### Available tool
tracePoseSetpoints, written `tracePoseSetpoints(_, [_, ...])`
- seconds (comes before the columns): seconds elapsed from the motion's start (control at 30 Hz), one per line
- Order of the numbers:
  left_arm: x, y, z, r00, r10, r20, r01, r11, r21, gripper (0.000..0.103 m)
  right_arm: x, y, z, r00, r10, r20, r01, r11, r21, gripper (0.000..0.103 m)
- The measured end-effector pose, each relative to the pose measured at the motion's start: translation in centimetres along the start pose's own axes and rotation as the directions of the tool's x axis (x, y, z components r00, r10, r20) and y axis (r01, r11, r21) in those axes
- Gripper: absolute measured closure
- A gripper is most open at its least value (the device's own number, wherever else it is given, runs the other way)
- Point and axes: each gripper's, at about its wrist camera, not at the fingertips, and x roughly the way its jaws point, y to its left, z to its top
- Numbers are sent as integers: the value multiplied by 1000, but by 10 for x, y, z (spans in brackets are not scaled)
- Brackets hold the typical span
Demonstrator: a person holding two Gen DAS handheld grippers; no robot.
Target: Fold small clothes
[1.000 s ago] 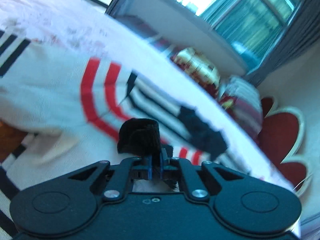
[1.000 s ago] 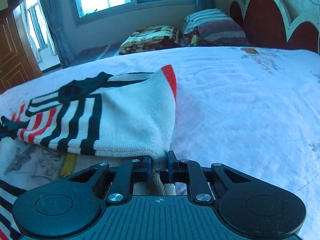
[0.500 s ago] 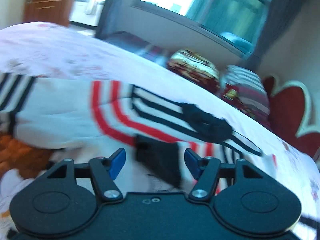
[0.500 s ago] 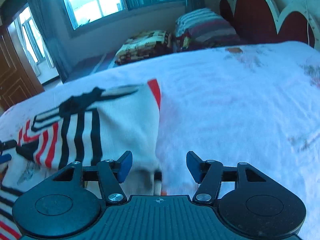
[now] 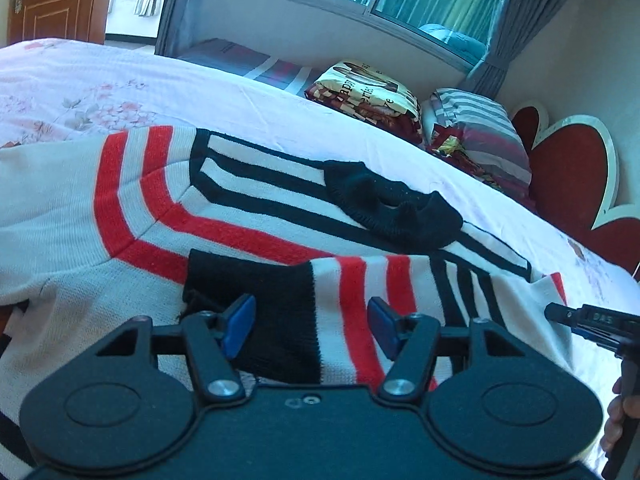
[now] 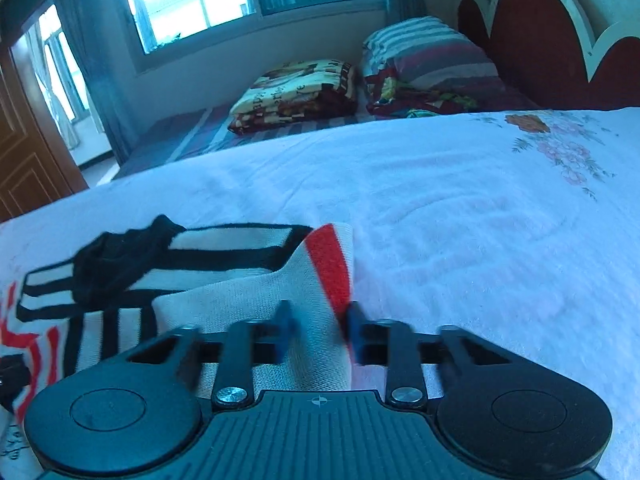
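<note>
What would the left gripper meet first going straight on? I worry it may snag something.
Likely the sweater's black cuff, lying between the open fingers of the left gripper; how near is unclear.

1. The sweater (image 5: 168, 216) lies flat on the bed (image 6: 460, 208), directly ahead of and under the left gripper (image 5: 312, 326).
2. A folded-in sleeve (image 5: 360, 312) lies on the sweater's body, its cuff (image 5: 260, 312) between the left gripper's parted fingers.
3. The collar (image 5: 392, 208) lies beyond the sleeve, further ahead of the left gripper.
4. The right gripper (image 6: 320, 332) sits at the sweater's right edge, a fold of knit between its fingers; bare bed lies to its right.
5. Far ahead of both grippers, a folded blanket (image 6: 296, 94) lies left of a pillow (image 6: 428, 64), and the headboard (image 6: 552, 40) stands right of the pillow.
</note>
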Motion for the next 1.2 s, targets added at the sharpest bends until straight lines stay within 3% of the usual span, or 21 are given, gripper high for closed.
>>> tracePoseSetpoints(0.07, [0,0,-1,1000,5,0,-5,1000,14,43,1,-5,-2,1000,-19,16,19,1000,3,89])
tracePoseSetpoints(0.2, [2,-3,0,1000,16,-6,-16,999,43,43,1,-19,-6,997,-65,36,63,996,56,90])
tracePoseSetpoints(0.27, [2,-6,-1,1000,29,-2,-29,998,61,42,1,-8,-7,994,-100,37,100,995,-13,90])
tracePoseSetpoints(0.4, [-2,-12,1,998,54,-14,-52,995,90,40,-21,-9,-1,997,-57,45,56,998,29,88])
tracePoseSetpoints(0.47, [-13,-8,1,999,50,-6,-49,997,65,27,-39,-2,-4,997,-39,62,39,999,13,64])
tracePoseSetpoints(0.5, [-20,-6,1,998,58,8,-59,997,55,22,-47,3,-6,997,-28,71,28,1000,4,40])
tracePoseSetpoints(0.53, [-28,-3,0,997,74,24,-75,996,47,14,-55,9,-9,997,-15,80,16,1000,-9,34])
tracePoseSetpoints(0.57, [-35,1,-1,996,88,34,-89,995,39,10,-62,16,-12,997,3,81,-1,1000,-26,34])
tracePoseSetpoints(0.87, [-89,85,3,989,145,5,-143,979,-146,12,-97,98,-39,988,146,41,-141,984,-104,35])
tracePoseSetpoints(1.1, [-122,185,4,983,184,-8,-175,921,-347,24,-100,168,-60,983,182,20,-176,971,-163,35])
tracePoseSetpoints(1.2, [-132,225,4,977,212,-1,-194,892,-408,24,-94,201,-68,982,187,-3,-185,966,-183,48])
